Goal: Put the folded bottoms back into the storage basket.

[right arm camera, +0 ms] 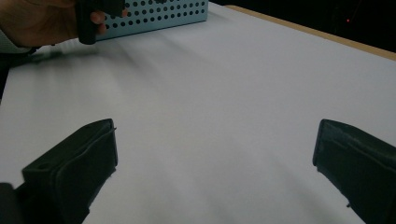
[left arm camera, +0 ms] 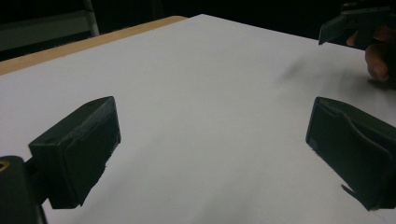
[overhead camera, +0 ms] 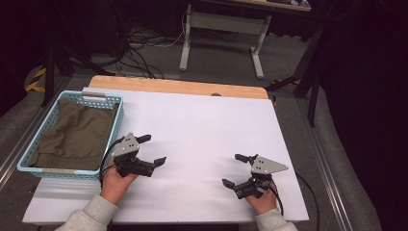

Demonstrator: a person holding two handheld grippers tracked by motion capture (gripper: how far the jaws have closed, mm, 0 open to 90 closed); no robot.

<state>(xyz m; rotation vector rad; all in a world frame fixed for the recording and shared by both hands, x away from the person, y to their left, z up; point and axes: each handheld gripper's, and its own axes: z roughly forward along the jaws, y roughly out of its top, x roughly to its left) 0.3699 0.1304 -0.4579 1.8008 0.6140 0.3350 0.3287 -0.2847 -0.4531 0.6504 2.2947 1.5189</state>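
Observation:
A light blue perforated basket [overhead camera: 114, 126] stands at the table's left edge with an olive-green folded garment [overhead camera: 77, 132] inside it. My left gripper [overhead camera: 153, 149] rests just right of the basket, open, jaws wide apart with nothing between them [left arm camera: 210, 140]. My right gripper [overhead camera: 235, 170] sits near the front right of the white table top [overhead camera: 202, 125], also open and empty [right arm camera: 215, 154]. Both hover low over the bare white surface. The right gripper view catches the basket [right arm camera: 154, 16] and the other hand [right arm camera: 37, 21] at its top left.
The white sheet covers a wooden table whose far edge [overhead camera: 178, 85] shows bare wood. Beyond it stand a desk frame [overhead camera: 221, 29] and loose cables [overhead camera: 139, 53] on the floor. Metal rails [overhead camera: 332, 163] run along the right side.

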